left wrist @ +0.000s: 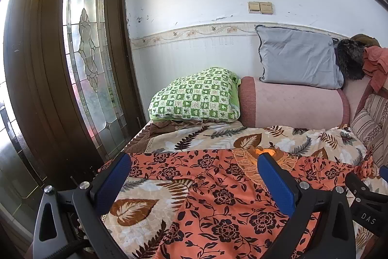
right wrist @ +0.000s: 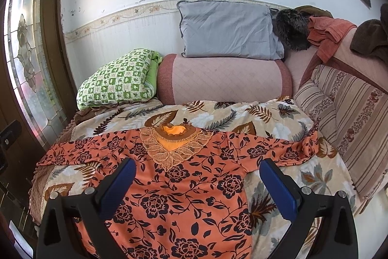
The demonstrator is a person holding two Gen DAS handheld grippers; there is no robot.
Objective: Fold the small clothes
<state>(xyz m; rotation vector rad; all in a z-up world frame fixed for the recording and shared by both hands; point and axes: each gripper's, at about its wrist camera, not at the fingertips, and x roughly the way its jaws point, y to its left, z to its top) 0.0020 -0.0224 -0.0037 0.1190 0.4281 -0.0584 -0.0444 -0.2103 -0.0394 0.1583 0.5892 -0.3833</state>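
An orange top with a dark flower print point(right wrist: 189, 200) lies spread flat, front up, on the leaf-patterned blanket point(right wrist: 218, 113). Its lace collar point(right wrist: 173, 147) points away from me and both sleeves stretch out sideways. My right gripper point(right wrist: 196, 174) hovers open over the chest of the top, blue pads wide apart and holding nothing. In the left wrist view the same top point(left wrist: 218, 198) fills the lower right, and my left gripper point(left wrist: 194, 166) stands open above its left sleeve and shoulder. The right gripper's black body point(left wrist: 363, 196) shows at that view's right edge.
A green checked pillow point(right wrist: 116, 79), a pink bolster point(right wrist: 223, 79) and a grey pillow point(right wrist: 228, 30) line the far end by the wall. Striped cushions point(right wrist: 344, 118) run along the right side. A dark wooden door with leaded glass point(left wrist: 87, 45) stands on the left.
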